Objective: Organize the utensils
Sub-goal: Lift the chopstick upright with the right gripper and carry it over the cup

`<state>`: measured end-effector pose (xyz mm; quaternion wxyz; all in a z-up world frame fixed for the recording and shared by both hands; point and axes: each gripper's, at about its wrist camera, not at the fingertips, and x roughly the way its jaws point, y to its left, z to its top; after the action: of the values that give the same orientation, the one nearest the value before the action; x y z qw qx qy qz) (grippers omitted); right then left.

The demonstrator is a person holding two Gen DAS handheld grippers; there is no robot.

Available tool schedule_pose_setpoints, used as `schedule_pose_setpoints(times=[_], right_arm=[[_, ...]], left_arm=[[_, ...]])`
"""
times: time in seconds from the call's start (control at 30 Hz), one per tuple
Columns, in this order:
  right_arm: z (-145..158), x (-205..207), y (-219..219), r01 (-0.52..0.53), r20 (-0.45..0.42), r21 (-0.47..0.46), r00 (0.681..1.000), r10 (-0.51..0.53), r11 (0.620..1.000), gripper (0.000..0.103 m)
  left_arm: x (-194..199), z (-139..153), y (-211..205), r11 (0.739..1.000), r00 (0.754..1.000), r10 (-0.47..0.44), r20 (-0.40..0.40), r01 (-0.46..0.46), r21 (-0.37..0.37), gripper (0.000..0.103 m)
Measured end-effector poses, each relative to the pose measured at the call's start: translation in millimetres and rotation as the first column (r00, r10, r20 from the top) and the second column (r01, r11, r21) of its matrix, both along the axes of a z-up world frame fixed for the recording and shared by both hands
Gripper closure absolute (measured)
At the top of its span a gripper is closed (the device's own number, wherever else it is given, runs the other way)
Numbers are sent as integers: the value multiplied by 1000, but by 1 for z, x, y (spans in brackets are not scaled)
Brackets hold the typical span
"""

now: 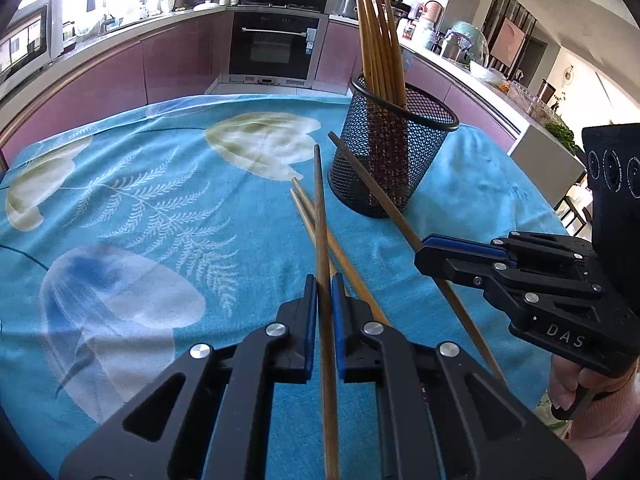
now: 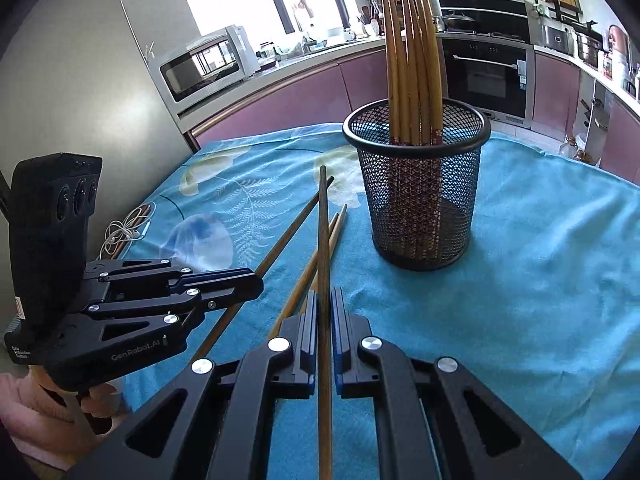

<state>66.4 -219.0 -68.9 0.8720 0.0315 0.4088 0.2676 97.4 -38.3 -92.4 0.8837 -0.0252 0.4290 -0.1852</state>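
Left tongs (image 2: 256,280) marked "GenRobot.AI", right tongs (image 1: 420,254) marked "DAS"

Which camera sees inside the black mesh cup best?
The right wrist view: it looks down past the black mesh cup's rim and shows the chopsticks standing inside. The left wrist view shows the cup more from the side, with less of its inside.

The chopsticks (image 2: 412,72) standing in the holder look like smooth, lightly glossy wood, and the holder (image 2: 424,200) is black metal mesh with a smooth rim. At seven o'clock of it, the tablecloth (image 1: 120,200) is soft matt blue printed cloth. Both the left gripper (image 1: 324,300) and right gripper (image 2: 325,312) are matt black plastic with shiny metal rivets.
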Motion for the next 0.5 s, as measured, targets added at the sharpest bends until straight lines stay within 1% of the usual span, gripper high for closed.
schedule_pose_setpoints(times=[0.3, 0.5], right_arm=[[17, -6, -1, -9, 52, 23, 999, 8, 1000, 97], [32, -8, -11, 7, 92, 50, 996, -12, 999, 97]], left_arm=[[-8, 18, 2, 1000, 999, -9, 43, 10, -22, 95], [-13, 35, 4, 998, 997, -26, 71, 30, -56, 95]])
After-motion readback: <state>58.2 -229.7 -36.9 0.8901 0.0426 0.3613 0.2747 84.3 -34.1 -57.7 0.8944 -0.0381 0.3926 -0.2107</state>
